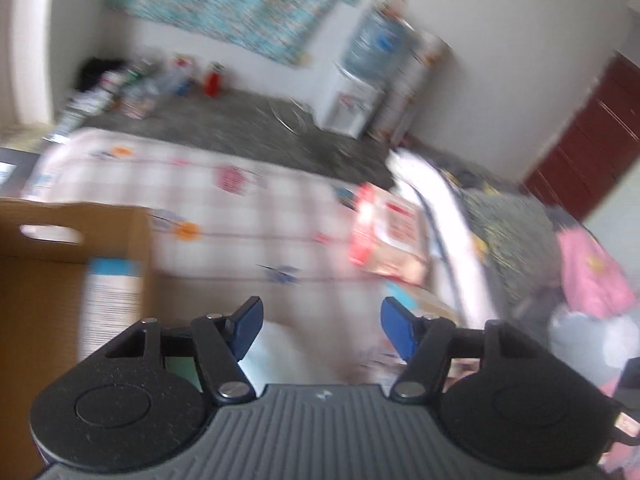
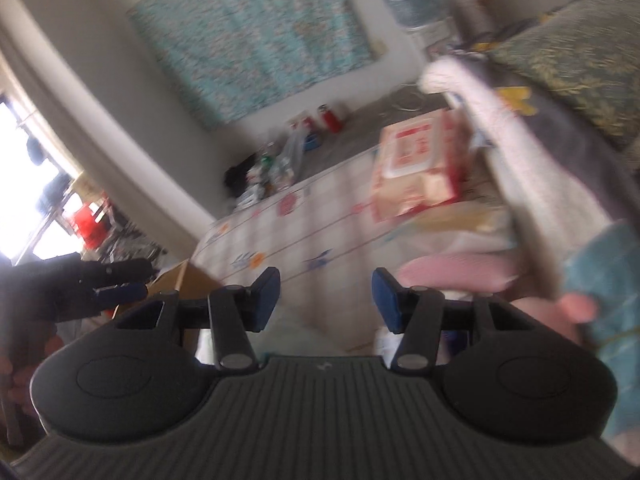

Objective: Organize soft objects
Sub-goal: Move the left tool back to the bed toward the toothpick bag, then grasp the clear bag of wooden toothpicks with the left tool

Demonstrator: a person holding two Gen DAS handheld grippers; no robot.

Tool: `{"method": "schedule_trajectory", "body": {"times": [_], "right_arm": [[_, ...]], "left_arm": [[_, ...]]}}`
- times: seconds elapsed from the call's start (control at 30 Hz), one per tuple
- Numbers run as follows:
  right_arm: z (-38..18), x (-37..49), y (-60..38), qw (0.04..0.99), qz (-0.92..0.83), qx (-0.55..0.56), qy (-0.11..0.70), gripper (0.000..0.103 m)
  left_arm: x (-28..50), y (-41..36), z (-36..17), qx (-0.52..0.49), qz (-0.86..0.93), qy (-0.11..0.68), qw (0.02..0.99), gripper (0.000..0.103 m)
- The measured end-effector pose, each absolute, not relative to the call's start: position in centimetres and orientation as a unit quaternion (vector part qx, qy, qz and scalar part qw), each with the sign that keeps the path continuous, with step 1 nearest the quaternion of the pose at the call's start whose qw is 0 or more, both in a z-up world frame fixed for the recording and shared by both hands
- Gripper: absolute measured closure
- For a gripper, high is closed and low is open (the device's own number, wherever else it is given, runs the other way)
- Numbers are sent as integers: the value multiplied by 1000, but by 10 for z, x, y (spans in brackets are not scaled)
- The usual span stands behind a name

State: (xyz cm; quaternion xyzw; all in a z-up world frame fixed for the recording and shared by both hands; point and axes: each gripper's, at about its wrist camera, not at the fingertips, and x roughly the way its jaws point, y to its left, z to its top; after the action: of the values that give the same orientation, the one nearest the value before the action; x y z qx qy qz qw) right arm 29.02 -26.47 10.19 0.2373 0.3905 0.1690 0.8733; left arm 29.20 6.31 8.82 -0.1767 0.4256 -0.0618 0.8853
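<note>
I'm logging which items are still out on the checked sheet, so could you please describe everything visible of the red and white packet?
The red and white packet is a soft-looking, flat rectangular plastic pack, cream with red edges and a red-bordered white panel on its upper face. Motion blur makes its print unreadable. It lies flat on the checked sheet, close beside the rolled white bedding; whether they touch is unclear. The left wrist view shows the same. Neither gripper touches it.

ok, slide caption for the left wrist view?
Left gripper open and empty above checked sheet, cardboard box at left, red-and-white pack ahead; motion-blurred.
</note>
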Motion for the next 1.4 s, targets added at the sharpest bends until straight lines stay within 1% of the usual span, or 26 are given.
{"method": "schedule_trajectory", "body": {"times": [0.23, 0.27, 0.3, 0.37, 0.43, 0.57, 0.67, 0.73, 0.97, 1.0, 1.03, 1.07, 1.1, 1.17, 1.23, 1.4], "right_arm": [[63, 339, -321, 846, 109, 288, 435, 52], [56, 348, -323, 842, 102, 289, 444, 52], [49, 357, -326, 838, 96, 290, 452, 52], [37, 375, -330, 828, 85, 294, 470, 52], [27, 392, -334, 821, 75, 294, 483, 51], [8, 417, -338, 809, 56, 296, 505, 41], [-7, 431, -341, 793, 52, 304, 526, 41], [-15, 436, -338, 783, 53, 311, 536, 41], [-39, 456, -325, 767, 54, 320, 554, 40], [-41, 457, -323, 767, 58, 320, 553, 42], [-42, 458, -320, 768, 62, 321, 551, 49], [-43, 458, -318, 768, 66, 323, 549, 54], [-43, 458, -316, 770, 66, 322, 547, 55], [-42, 458, -314, 776, 65, 320, 539, 63], [-39, 457, -314, 781, 66, 324, 531, 67], [-22, 449, -321, 793, 85, 327, 507, 71]], "left_arm": [[365, -14, 31, -204, -129, 517, 821, 43], [374, -22, 23, -208, -132, 525, 814, 44], [384, -28, 15, -214, -132, 531, 809, 47], [402, -37, 0, -231, -127, 542, 798, 48], [419, -42, -16, -255, -127, 553, 783, 49], [447, -55, -43, -269, -115, 577, 763, 54], [457, -63, -57, -258, -112, 591, 756, 58], [463, -64, -67, -265, -105, 597, 750, 63], [470, -57, -81, -290, -98, 598, 741, 70], [470, -57, -81, -290, -100, 598, 740, 73], [470, -58, -81, -291, -104, 597, 740, 78], [470, -60, -79, -290, -107, 595, 742, 83], [469, -61, -77, -286, -107, 592, 746, 83], [466, -64, -72, -274, -106, 587, 755, 83], [463, -63, -66, -273, -108, 580, 760, 84], [452, -57, -44, -273, -122, 560, 773, 84]]}}
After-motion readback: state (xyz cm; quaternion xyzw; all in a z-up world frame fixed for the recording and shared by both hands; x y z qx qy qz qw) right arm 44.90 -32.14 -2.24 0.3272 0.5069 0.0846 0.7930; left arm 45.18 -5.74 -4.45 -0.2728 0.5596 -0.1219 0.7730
